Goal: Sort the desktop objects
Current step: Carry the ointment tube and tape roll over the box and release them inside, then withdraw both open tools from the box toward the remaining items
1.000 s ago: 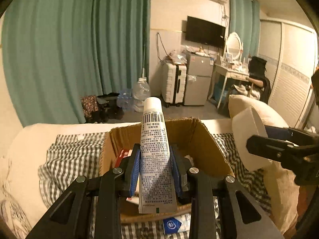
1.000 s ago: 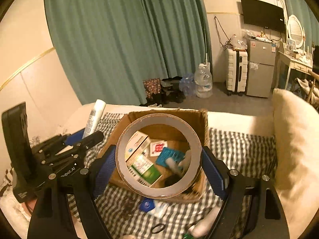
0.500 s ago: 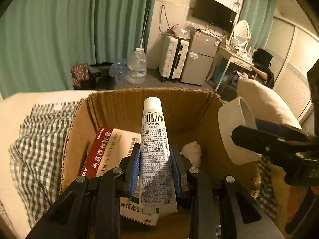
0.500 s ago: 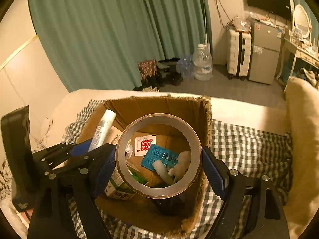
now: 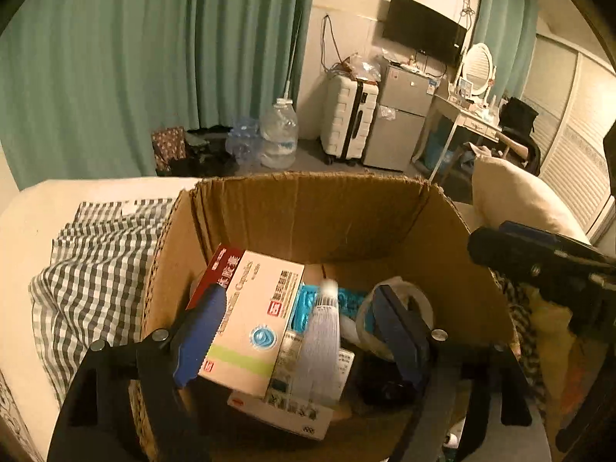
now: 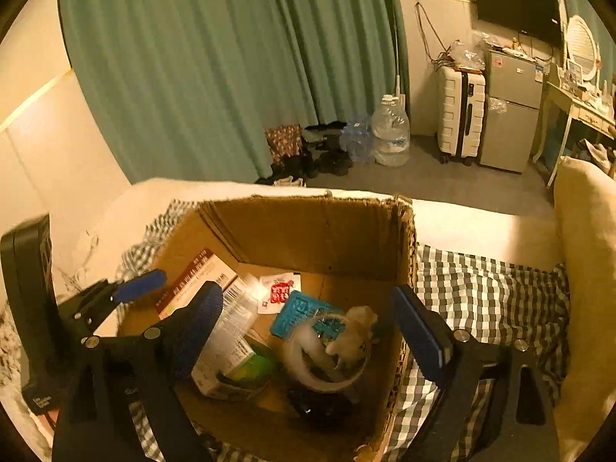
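Note:
An open cardboard box [image 5: 308, 215] sits on a checked cloth; it also shows in the right wrist view [image 6: 319, 231]. My left gripper [image 5: 300, 331] is open above the box. The white tube [image 5: 321, 342], blurred, lies free between its jaws on a medicine carton [image 5: 254, 315]. My right gripper [image 6: 308, 323] is open over the box. The tape roll [image 6: 327, 358] lies inside below it, beside a teal pack [image 6: 300, 312] and the tube [image 6: 235, 323]. The tape roll shows in the left wrist view [image 5: 396, 312].
The checked cloth [image 6: 481, 288] covers a bed with a cream pillow [image 6: 589, 269] at the right. Green curtains [image 6: 211, 69], a water jug [image 6: 390, 134], a suitcase [image 6: 460, 109] and a small fridge [image 6: 508, 115] stand beyond the bed.
Both grippers have opened over the box. The left one let go of the white tube and the right one let go of the tape roll; both things now lie in the box.

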Tool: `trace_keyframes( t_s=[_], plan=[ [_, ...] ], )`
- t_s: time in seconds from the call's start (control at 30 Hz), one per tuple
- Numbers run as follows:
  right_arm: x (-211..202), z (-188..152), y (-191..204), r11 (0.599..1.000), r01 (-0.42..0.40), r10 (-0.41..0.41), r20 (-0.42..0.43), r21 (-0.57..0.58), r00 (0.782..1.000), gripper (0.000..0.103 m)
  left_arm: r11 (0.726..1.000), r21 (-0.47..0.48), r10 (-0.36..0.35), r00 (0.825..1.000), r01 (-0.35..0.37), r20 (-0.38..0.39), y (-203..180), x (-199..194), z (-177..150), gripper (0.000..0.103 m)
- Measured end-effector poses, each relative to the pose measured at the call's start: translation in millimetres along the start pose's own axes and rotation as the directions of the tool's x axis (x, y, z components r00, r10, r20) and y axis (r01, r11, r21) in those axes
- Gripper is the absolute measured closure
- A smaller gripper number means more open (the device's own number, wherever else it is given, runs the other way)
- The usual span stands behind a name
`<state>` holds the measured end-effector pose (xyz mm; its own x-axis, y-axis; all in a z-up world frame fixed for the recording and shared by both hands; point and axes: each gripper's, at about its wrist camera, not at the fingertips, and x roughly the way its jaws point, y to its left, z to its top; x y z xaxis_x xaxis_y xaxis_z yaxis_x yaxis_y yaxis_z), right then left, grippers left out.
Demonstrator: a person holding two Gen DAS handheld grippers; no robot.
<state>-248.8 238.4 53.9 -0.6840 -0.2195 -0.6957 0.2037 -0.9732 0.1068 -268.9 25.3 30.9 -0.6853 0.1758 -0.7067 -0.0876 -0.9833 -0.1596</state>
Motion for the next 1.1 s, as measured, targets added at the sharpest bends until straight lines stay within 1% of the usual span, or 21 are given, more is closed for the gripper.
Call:
trace_keyframes(
  t_s=[0.13, 0.2, 0.33, 0.43, 0.47, 0.5, 0.53, 0.6, 0.67, 0.8, 0.87, 0.9, 0.97, 1.03, 1.1],
  plan=[
    [-14.9, -3.5, -2.4, 1.000, 0.004, -0.005, 0.019, 0.030, 1.000, 0.014, 1.000, -0.008, 0.030, 0.999, -0.030, 0.019, 7.9, -19.0, -5.8, 0.022],
    [-22.9, -6.7, 1.3, 0.999, 0.005, -0.005, 0.012, 0.033, 1.000, 0.014, 0.999, -0.004, 0.047, 0.998, -0.047, 0.031, 12.0, -32.6, -8.7, 0.022],
    [-46.0, -15.3, 16.0, 1.000, 0.025, -0.025, 0.025, 0.011, 0.999, 0.014, 0.998, -0.009, 0.061, 0.992, -0.060, 0.110, 13.6, -70.0, -12.2, 0.022],
    [-70.4, -25.0, 23.5, 1.000, 0.006, -0.007, 0.035, 0.026, 0.999, 0.014, 0.999, -0.010, 0.047, 0.986, -0.046, 0.158, 6.4, -97.1, -15.1, 0.021],
    [-81.3, -29.8, 26.3, 0.999, -0.001, 0.000, 0.039, 0.032, 0.999, 0.014, 0.999, -0.010, 0.044, 0.984, -0.043, 0.172, 2.1, -104.8, -16.4, 0.019],
    [-90.1, -34.0, 27.8, 0.999, 0.000, -0.002, 0.046, 0.036, 0.999, 0.014, 0.999, -0.007, 0.038, 0.981, -0.037, 0.191, -2.8, -117.1, -21.4, 0.014],
    [-100.6, -40.4, 29.1, 0.999, 0.006, -0.009, 0.056, 0.043, 0.998, 0.014, 0.999, -0.001, 0.037, 0.979, -0.037, 0.199, -7.7, -123.2, -24.2, 0.011],
    [-119.8, -53.2, 29.6, 0.998, 0.012, -0.017, 0.080, 0.067, 0.997, 0.014, 0.999, 0.019, 0.025, 0.977, -0.030, 0.210, -20.5, -135.7, -31.9, 0.010],
    [-135.4, -72.6, 29.3, 0.995, 0.009, -0.018, 0.085, 0.100, 0.996, 0.014, 0.999, 0.047, 0.015, 0.980, -0.025, 0.196, -33.8, -143.2, -42.7, 0.010],
    [-149.5, -115.9, 26.5, 0.987, 0.029, -0.035, 0.036, 0.156, 0.999, 0.014, 0.998, 0.060, 0.007, 0.986, -0.017, 0.167, -48.9, -149.9, -73.8, 0.010],
    [-152.1, -137.9, 24.2, 0.985, 0.060, -0.063, 0.011, 0.163, 0.998, 0.014, 0.999, 0.047, 0.001, 0.991, -0.007, 0.133, -51.3, -147.3, -97.6, 0.009],
    [-151.5, -148.2, 23.8, 0.983, 0.076, -0.076, -0.008, 0.165, 0.997, 0.014, 0.999, 0.032, 0.004, 0.994, -0.007, 0.111, -50.8, -144.4, -115.2, 0.007],
    [-149.0, -165.3, 24.4, 0.981, 0.101, -0.097, -0.036, 0.163, 0.995, 0.014, 1.000, 0.006, 0.028, 0.996, -0.028, 0.081, -48.6, -139.9, -139.3, 0.005],
    [-147.7, -184.4, 25.8, 0.979, 0.137, -0.129, -0.060, 0.151, 0.990, 0.014, 0.998, -0.033, 0.063, 0.997, -0.062, 0.039, -43.6, -128.7, -173.0, 0.005],
    [-144.1, -201.6, 27.8, 0.977, 0.160, -0.149, -0.089, 0.139, 0.985, 0.014, 0.996, -0.063, 0.065, 0.998, -0.065, 0.000, -39.4, -118.9, -195.8, 0.005]
  ],
)
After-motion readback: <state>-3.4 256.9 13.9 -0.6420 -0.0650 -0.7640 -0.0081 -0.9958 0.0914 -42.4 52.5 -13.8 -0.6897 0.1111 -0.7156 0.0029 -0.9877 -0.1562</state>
